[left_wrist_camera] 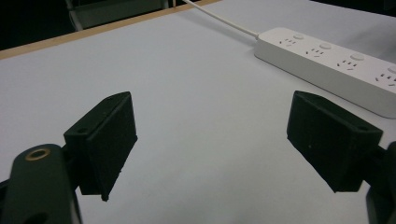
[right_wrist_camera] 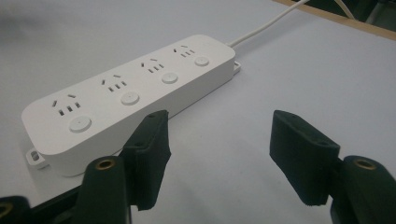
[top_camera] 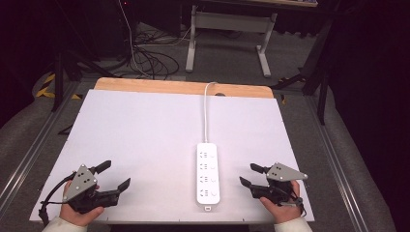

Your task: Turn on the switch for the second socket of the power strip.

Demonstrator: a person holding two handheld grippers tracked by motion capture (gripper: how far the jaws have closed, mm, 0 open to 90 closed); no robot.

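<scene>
White power strip [top_camera: 208, 173] flat on the table [top_camera: 145, 135], between left claw [top_camera: 115, 176] and right claw [top_camera: 250, 174], nearer the right. Both claws apart, empty.

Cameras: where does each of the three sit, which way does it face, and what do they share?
High view: fixed above the person's side, looking forward and down on the table; forearms, hands, left gripper and right gripper show, both open.
Left gripper view: rides on the left gripper, looks along its two open black jaws across the table toward the power strip.
Right gripper view: rides on the right gripper, looks along its open jaws at the power strip close by.
Shared: all three show the white power strip and its cord.
</scene>
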